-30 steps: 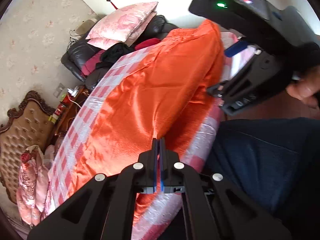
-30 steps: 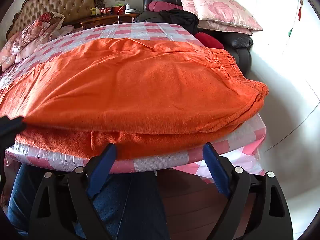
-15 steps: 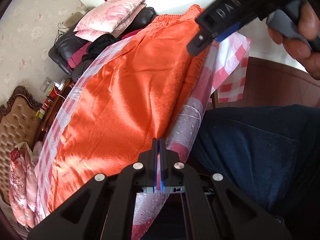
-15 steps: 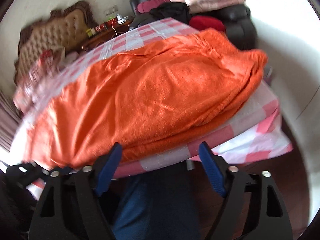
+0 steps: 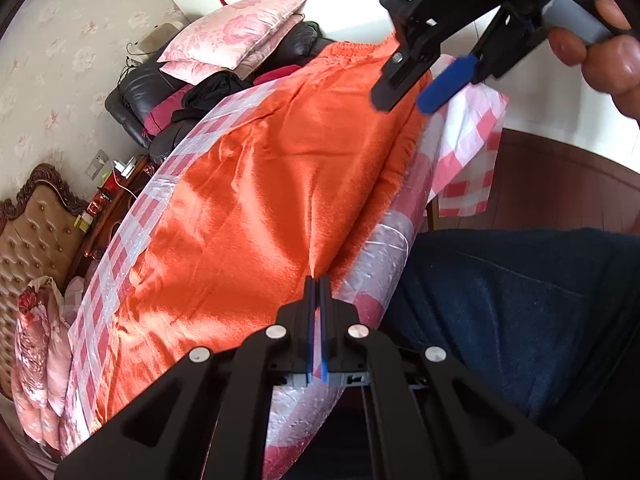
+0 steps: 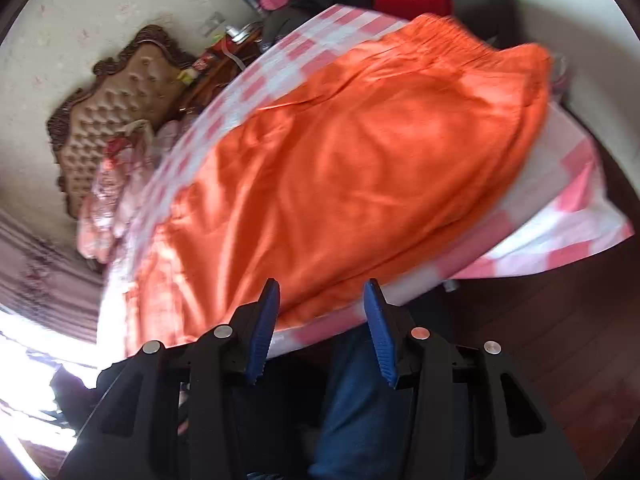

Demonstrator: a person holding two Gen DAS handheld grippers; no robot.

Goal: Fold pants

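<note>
— Left wrist view: left claw (image 5: 318, 280) clamped shut on the near edge of the orange pants (image 5: 280, 184), spread along the checked worktop (image 5: 384, 264).

— Right claw (image 6: 318, 320)?

— Jaws half apart, just been closing, nothing pinched between them; poised at the near hem, further toward the waistband (image 6: 452, 36).

— Progress?

— Seemingly doubled lengthwise, leg on leg; crosswise folds judged not yet made.

— Hidden?

— Right wrist view blurred. Far leg ends cut off at the frame edge; lower layer mostly covered. Beyond: armchair (image 5: 132, 92) with pink pillows (image 5: 236, 32), tufted headboard (image 6: 120, 92).
</note>
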